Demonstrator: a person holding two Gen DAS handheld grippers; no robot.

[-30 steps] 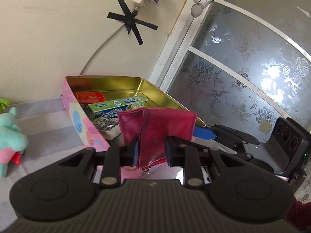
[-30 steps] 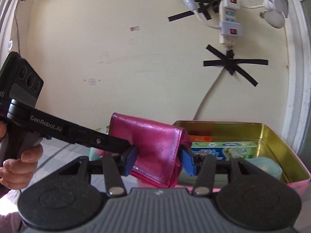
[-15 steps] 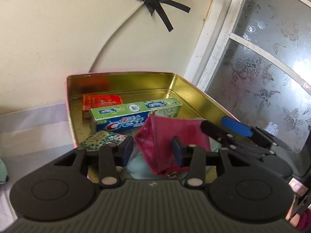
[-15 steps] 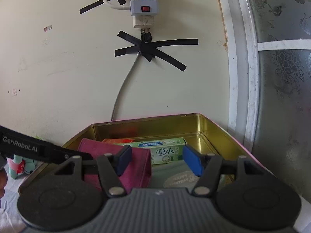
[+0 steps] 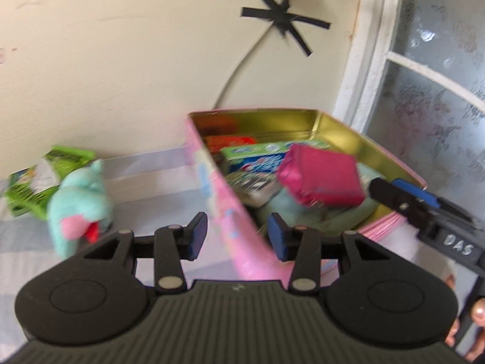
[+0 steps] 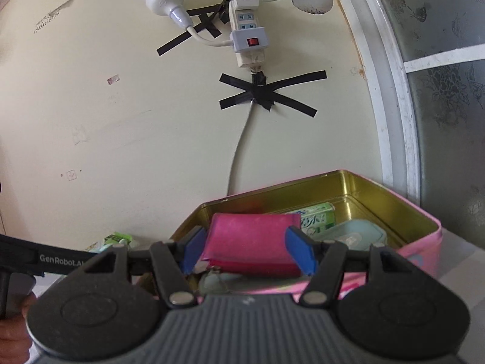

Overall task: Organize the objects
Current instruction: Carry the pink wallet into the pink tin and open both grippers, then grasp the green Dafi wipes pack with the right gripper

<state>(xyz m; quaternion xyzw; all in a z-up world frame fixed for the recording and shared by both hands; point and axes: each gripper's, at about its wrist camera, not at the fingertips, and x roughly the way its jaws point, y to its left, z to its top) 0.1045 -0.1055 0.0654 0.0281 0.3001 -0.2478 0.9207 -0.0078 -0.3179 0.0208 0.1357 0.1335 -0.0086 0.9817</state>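
Already the pink wallet [image 6: 251, 242] is seen lying in the pink tin [image 5: 333, 127], both the left gripper [image 5: 238, 236] and right gripper [image 6: 247, 250] parted and empty, while a plush toy [image 5: 80, 200] and green packet [image 5: 39, 179] are left outside.

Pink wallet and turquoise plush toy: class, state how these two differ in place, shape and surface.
The pink wallet lies inside the tin on other items; the turquoise plush toy sits outside it on the striped cloth. The wallet is flat, boxy and shiny; the toy is rounded and fuzzy. Neither is gripped.
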